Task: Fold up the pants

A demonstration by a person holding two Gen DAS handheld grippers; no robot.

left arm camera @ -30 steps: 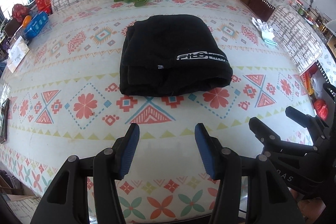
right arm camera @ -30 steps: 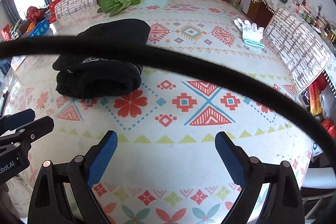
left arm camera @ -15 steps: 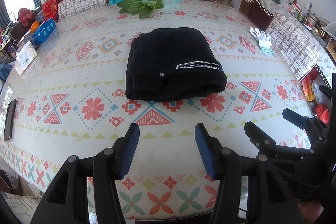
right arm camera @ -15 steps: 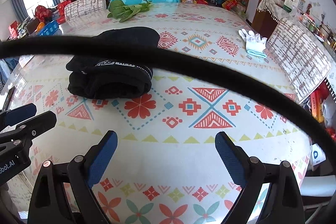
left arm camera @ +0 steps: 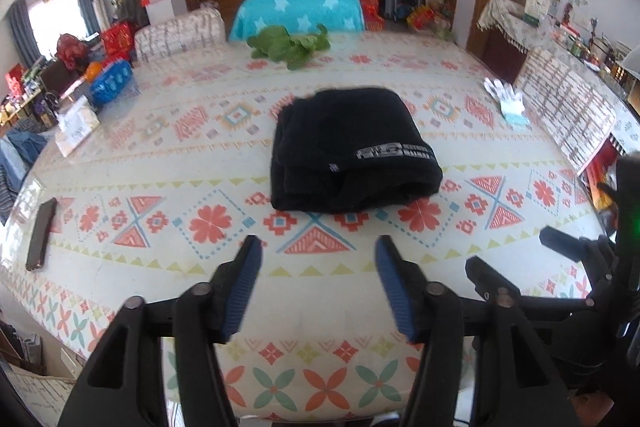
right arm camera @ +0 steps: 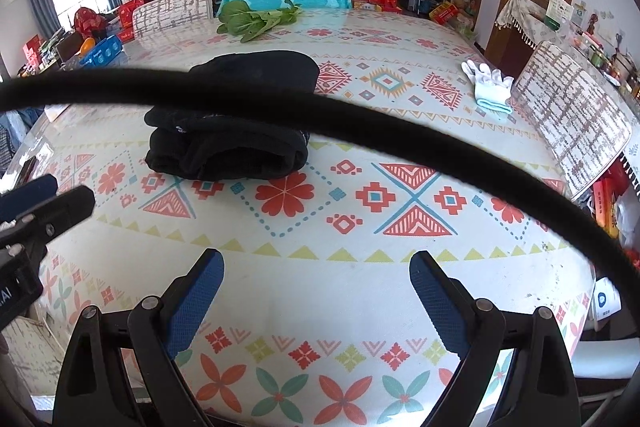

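The black pants (left arm camera: 348,147) lie folded into a compact stack in the middle of the patterned table (left arm camera: 160,155), with a white logo on top. In the right wrist view the pants (right arm camera: 228,147) sit to the left, partly crossed by a black cable (right arm camera: 360,131). My left gripper (left arm camera: 318,259) is open and empty, held back near the table's front edge, well short of the pants. My right gripper (right arm camera: 316,275) is open and empty, also near the front edge, right of the pants.
Green leafy vegetables (left arm camera: 292,45) lie at the far edge. White gloves (left arm camera: 506,101) lie at the right. A phone (left arm camera: 40,233) lies at the left edge, a paper bag (left arm camera: 76,131) further back. Chairs surround the table.
Both grippers have drawn back and upward from the pants, so more of the table and room shows. The pants have not moved.
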